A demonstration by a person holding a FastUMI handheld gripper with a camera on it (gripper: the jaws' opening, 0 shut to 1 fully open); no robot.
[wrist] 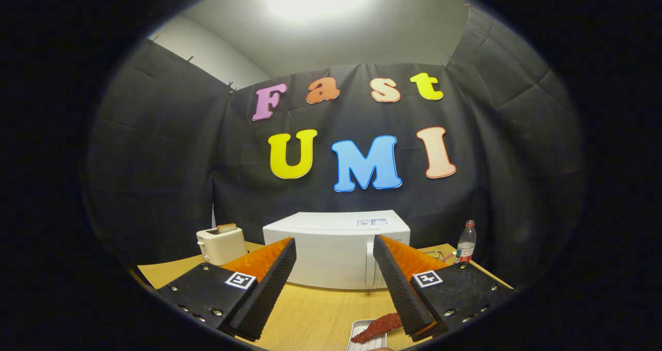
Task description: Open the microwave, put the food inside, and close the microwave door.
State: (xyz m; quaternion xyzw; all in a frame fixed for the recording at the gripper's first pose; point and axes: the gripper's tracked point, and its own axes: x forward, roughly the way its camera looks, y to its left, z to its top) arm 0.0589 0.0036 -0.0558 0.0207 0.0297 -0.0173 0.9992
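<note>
Tray point(360, 332) with reddish food point(380, 327) near right finger: tray's near end cut off by picture edge, food's right end hidden behind finger. Microwave point(333, 250) beyond tool point(334, 250): lower front corners hidden behind both spread fingers; handle partly covered by right finger; labels on top too small to read. Toaster point(221, 243) far left: base partly hidden by left finger. Bottle point(466, 242) far right: label too small to tell; small items beside it unclear. Desk point(315, 315) edges cut off.
</note>
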